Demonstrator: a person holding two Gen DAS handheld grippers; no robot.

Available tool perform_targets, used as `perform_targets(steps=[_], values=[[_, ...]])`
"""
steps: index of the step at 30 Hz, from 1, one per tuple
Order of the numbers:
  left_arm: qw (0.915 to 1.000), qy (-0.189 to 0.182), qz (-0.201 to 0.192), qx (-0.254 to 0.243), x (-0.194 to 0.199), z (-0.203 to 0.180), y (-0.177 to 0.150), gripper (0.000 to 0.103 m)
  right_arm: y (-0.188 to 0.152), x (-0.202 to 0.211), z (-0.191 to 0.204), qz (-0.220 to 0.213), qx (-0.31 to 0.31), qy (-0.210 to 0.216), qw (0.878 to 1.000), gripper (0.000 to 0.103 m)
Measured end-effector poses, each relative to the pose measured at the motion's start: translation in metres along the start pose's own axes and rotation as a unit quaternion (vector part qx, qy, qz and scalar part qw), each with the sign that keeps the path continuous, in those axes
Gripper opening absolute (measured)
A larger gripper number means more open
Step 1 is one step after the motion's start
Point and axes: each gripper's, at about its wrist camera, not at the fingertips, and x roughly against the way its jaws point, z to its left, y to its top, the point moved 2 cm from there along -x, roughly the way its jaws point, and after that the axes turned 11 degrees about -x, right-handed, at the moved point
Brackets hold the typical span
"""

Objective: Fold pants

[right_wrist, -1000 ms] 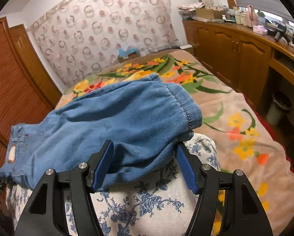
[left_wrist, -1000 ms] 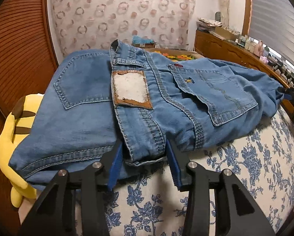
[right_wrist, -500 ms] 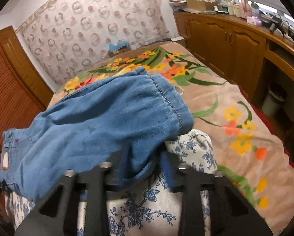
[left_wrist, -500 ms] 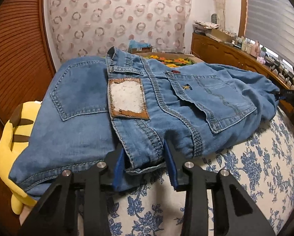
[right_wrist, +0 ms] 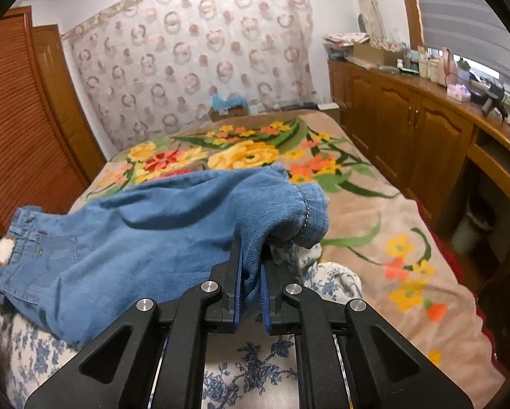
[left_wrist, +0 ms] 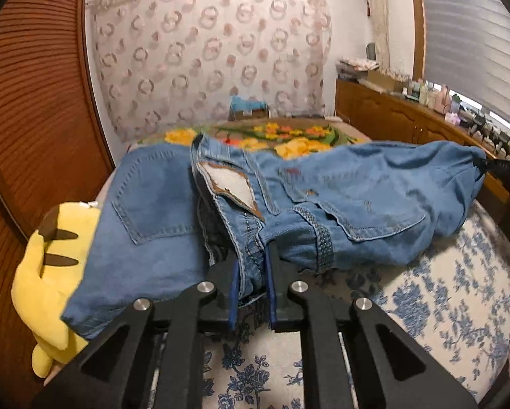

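Jeans [left_wrist: 340, 201] lie across the near end of the bed [right_wrist: 364, 204], on its blue-flowered quilt [left_wrist: 442, 306]. Left gripper [left_wrist: 253, 272] is closing, pads pinching the bunched waistband; right gripper [right_wrist: 251, 279] is closing on the leg hem at the other end. Beside the bed's left edge sits a yellow plush toy [left_wrist: 43, 272].

We're getting soft, warm indoor light here, a bit dim, brightest by the window blinds [left_wrist: 473, 34] on the right. Heavy fisheye bend with black corners. The jeans [left_wrist: 340, 197] smear with motion blur in both views, and the shadows stay weak. No glare.
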Motion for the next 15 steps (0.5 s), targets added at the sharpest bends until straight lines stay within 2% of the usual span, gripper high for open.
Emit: perform_targets(steps=[8,15], values=[[0.9992,0.001,-0.040,0.009,0.054,0.006,-0.007,0.010,-0.008,0.046,0.003,-0.016,0.025,0.012,0.999,0.006],[0.9978,0.004,-0.060,0.029,0.114,0.014,-0.043,0.010,-0.046,0.108,0.005,-0.016,0.048,0.031,0.998,0.006]])
